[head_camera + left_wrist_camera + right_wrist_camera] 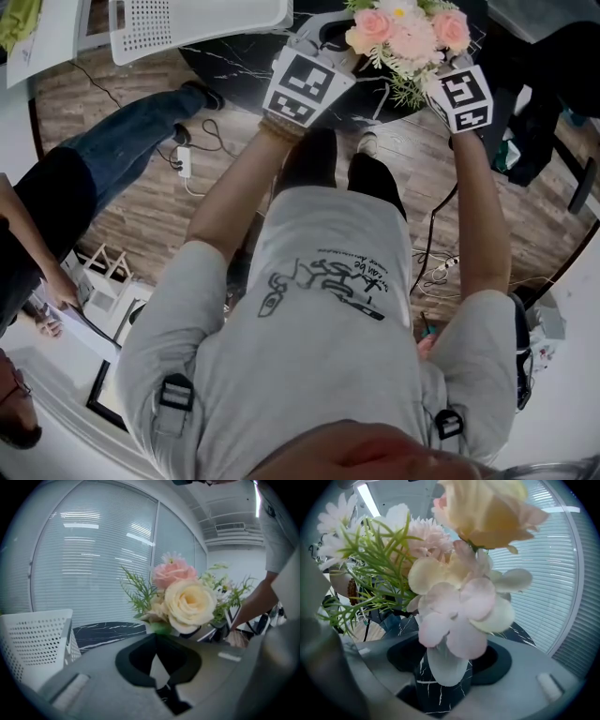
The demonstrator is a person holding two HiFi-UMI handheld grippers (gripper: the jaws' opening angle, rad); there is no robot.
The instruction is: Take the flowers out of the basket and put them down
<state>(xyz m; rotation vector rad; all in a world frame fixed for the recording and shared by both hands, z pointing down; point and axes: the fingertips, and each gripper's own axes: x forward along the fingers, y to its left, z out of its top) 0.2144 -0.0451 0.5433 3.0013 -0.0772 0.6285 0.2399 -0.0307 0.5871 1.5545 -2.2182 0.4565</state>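
Observation:
The flowers, a bunch of pink and cream blooms with green sprigs, hang in the air above a black marble table. My right gripper is at the bunch's right side. In the right gripper view the flowers fill the picture, and a pale leaf hangs into the gap of the right gripper, hiding its pads. My left gripper is at the bunch's left. In the left gripper view the flowers rise just past the left gripper, whose dark jaws show only a thin gap. No basket shows.
A white perforated chair stands at the table's far left, and the chair shows again in the left gripper view. A person in jeans stands at the left. Cables and a power strip lie on the wooden floor.

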